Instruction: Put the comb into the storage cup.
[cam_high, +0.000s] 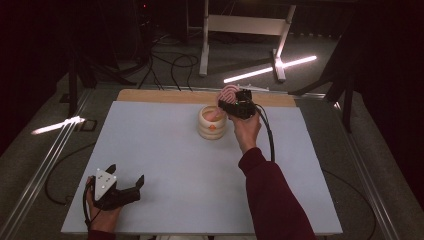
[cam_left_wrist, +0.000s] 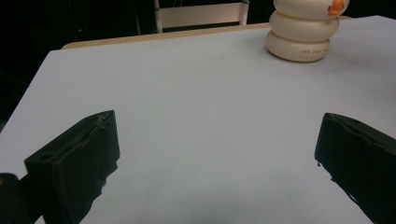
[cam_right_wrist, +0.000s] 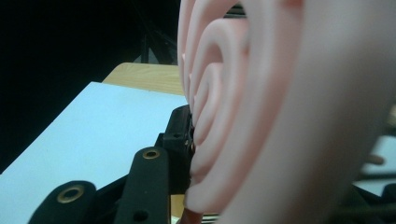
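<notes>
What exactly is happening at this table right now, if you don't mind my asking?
A person works at a white table with tongs in each hand. The right tongs are shut on a pink ridged piece, held up beside the top of a cream ringed pot near the far edge of the table. It looks like a lid for that pot, whose top is open. The left tongs rest open near the front left corner, holding nothing.

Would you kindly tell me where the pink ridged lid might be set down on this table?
The table is bare between the left hand-held gripper and the cream ringed pot, also right of the sleeve. It is crowded around the pot, where the right hand-held gripper holds the pink lid.
</notes>
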